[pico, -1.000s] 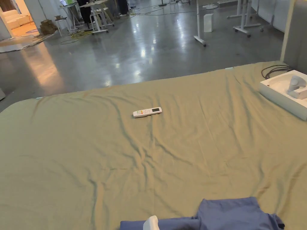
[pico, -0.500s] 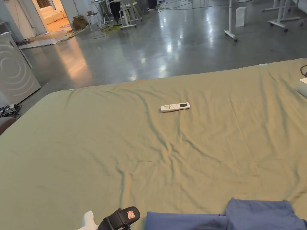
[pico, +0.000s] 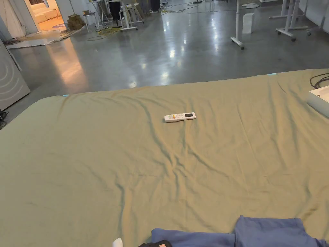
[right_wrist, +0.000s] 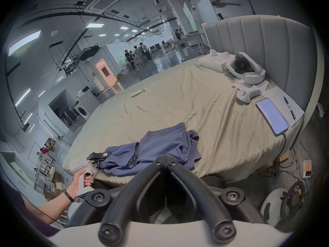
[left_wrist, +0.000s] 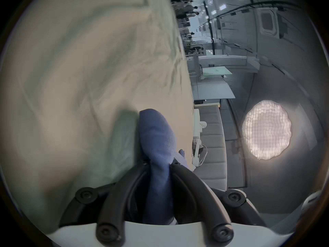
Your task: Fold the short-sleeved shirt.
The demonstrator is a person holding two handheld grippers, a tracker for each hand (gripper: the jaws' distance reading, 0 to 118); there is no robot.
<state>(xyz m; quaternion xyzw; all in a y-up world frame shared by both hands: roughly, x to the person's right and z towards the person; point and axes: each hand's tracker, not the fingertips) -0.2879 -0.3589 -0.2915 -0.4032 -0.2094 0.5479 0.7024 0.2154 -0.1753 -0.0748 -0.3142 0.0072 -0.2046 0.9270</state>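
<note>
The blue shirt point(right_wrist: 160, 149) lies crumpled at the bed's point(pico: 96, 154) near edge, one end pinched in the left gripper point(left_wrist: 158, 163). The right gripper point(right_wrist: 166, 161) is closed, empty. A remote point(pico: 180, 117) lies mid-sheet; glossy grey floor point(pico: 154, 54) beyond.

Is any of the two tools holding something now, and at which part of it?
The left tool is shut on the blue shirt, pinching a bunched fold at its left end. The right tool is shut on nothing, off the bed.
</note>
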